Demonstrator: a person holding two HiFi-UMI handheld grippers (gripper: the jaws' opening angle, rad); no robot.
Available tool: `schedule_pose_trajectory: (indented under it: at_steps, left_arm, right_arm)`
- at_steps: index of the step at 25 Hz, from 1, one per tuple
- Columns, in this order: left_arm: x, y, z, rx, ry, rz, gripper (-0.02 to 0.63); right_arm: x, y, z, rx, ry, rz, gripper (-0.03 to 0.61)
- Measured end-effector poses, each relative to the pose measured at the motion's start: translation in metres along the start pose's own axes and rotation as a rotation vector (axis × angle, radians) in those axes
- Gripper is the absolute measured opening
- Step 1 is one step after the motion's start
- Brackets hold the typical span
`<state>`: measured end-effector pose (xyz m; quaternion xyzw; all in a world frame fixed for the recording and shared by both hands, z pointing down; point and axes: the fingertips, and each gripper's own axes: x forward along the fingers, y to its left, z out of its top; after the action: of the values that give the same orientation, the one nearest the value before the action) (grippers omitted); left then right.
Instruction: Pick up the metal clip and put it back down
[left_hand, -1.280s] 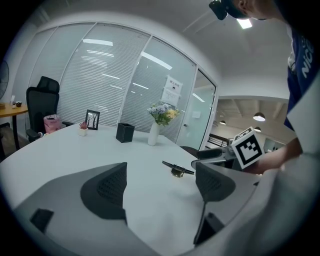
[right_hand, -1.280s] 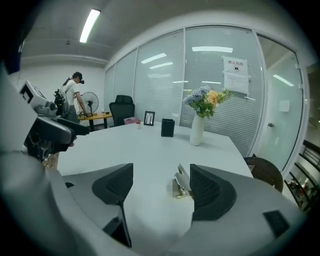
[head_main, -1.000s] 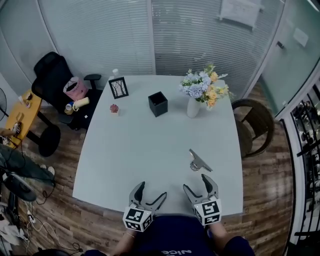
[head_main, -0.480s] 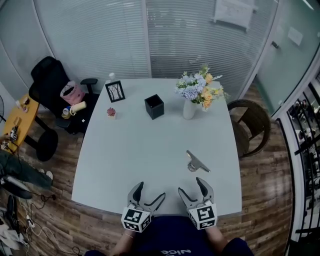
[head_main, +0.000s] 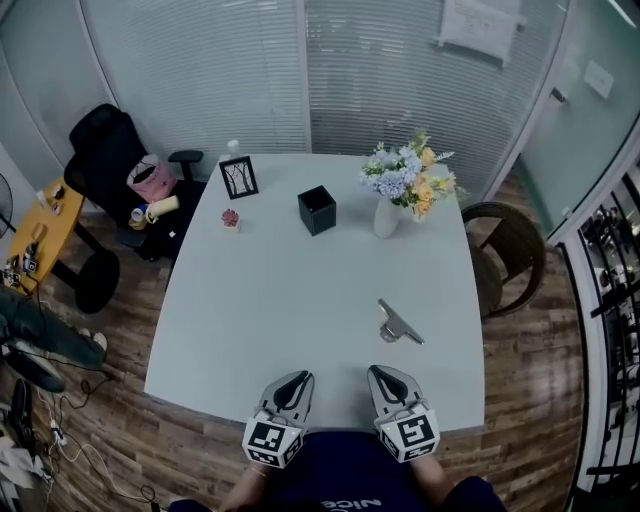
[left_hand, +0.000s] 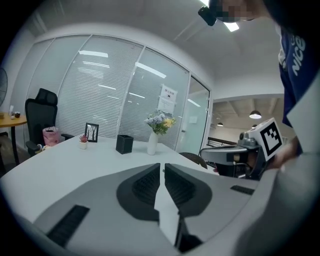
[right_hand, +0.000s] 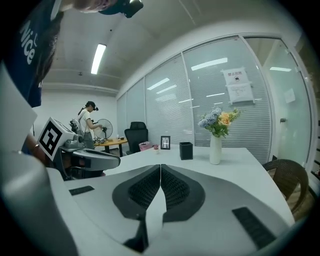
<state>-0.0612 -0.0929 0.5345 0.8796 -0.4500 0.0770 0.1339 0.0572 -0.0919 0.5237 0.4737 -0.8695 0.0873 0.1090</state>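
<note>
The metal clip (head_main: 400, 325) lies on the table (head_main: 260, 300), lower right in the head view, just above the right gripper (head_main: 381, 374). Left gripper view: the left gripper (left_hand: 163, 166) has just closed its jaws together, nothing between them. Right gripper view: jaws also just closed together, empty.

The left gripper (head_main: 292, 386) and the right gripper (head_main: 387, 382) are held side by side, near each other, both pointing forward and slightly downward. Each pair of jaws has just been closing and meets with nothing between.
</note>
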Motion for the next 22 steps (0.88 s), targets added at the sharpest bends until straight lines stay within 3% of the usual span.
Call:
schedule_pose_trajectory:
  at_steps: [2, 9, 22]
  left_arm:
    - [-0.003, -0.001, 0.001, 0.006, -0.007, 0.001, 0.003]
    - [-0.008, -0.008, 0.005, -0.007, -0.025, -0.051, 0.002]
    - [-0.004, -0.011, -0.001, -0.020, -0.008, -0.061, 0.003]
  right_arm:
    - [0.002, 0.005, 0.001, -0.003, -0.005, 0.024, 0.011]
    - [0.005, 0.017, 0.007, -0.019, -0.022, 0.068, 0.009]
    - [0.004, 0.011, -0.003, -0.080, 0.039, 0.030, 0.008]
